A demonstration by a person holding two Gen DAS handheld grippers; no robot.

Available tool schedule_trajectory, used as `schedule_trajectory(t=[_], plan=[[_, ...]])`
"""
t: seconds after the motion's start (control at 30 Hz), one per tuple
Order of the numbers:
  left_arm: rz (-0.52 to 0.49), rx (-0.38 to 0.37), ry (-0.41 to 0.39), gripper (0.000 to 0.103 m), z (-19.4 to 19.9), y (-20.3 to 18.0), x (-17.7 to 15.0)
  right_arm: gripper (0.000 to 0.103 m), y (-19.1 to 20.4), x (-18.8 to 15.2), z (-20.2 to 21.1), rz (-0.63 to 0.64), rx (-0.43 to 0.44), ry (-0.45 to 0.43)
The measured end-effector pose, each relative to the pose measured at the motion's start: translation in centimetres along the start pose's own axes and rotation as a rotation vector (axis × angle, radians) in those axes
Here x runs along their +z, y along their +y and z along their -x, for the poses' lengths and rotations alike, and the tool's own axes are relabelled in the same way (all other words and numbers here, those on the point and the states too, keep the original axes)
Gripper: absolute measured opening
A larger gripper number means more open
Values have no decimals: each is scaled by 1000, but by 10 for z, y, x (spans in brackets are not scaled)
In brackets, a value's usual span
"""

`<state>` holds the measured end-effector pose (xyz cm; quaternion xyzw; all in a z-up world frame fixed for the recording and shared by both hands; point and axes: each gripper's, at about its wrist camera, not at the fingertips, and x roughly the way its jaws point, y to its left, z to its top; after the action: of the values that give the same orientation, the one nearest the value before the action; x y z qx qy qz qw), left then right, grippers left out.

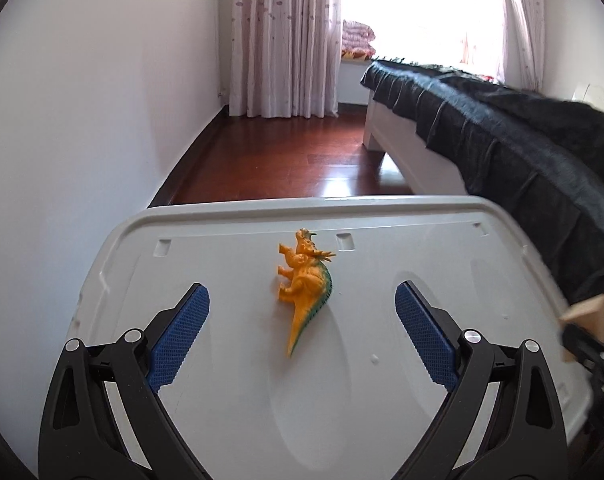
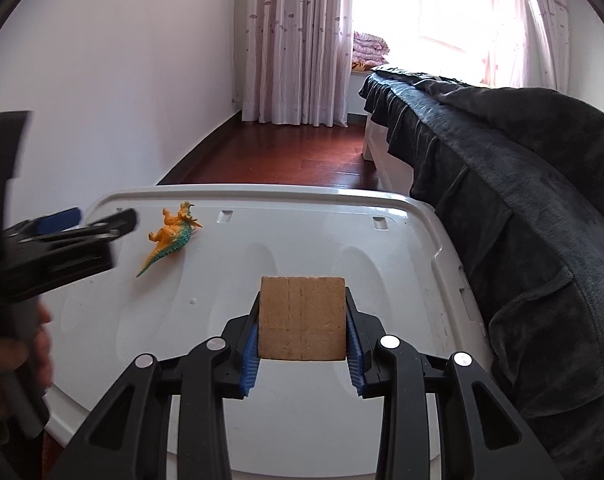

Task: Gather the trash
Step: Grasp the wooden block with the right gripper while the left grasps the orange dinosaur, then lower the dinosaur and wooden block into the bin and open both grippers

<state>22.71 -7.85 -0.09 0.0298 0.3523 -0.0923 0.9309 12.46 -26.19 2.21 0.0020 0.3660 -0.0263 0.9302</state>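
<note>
An orange toy dinosaur with a green back lies on its side on the white plastic bin lid. My left gripper stands open above the lid, its blue pads on either side of the dinosaur's tail without touching it. In the right wrist view my right gripper is shut on a tan wooden block, held above the lid. The dinosaur lies far left there, with the blurred left gripper and a hand beside it. The block shows at the right edge of the left wrist view.
A bed with a dark blanket runs along the right side, close to the lid. A white wall stands on the left. Red wooden floor stretches beyond the lid to curtains and a bright window.
</note>
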Motion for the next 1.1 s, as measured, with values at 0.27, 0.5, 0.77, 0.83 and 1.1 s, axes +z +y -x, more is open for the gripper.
schedule_trajectory(t=[0.27, 0.5, 0.77, 0.83, 1.1], plan=[[-63, 29, 78, 83, -64, -22, 14, 35, 0, 3, 1, -14, 32, -15], [23, 54, 197, 67, -107, -9, 12, 35, -1, 1, 4, -11, 40, -19], [33, 58, 200, 49, -96, -1, -5, 35, -4, 1, 10, -17, 40, -34], [38, 60, 185, 49, -84, 4, -10, 35, -3, 1, 12, -16, 41, -39], [7, 88, 99, 49, 9, 24, -44, 35, 16, 5, 40, 13, 72, -73]])
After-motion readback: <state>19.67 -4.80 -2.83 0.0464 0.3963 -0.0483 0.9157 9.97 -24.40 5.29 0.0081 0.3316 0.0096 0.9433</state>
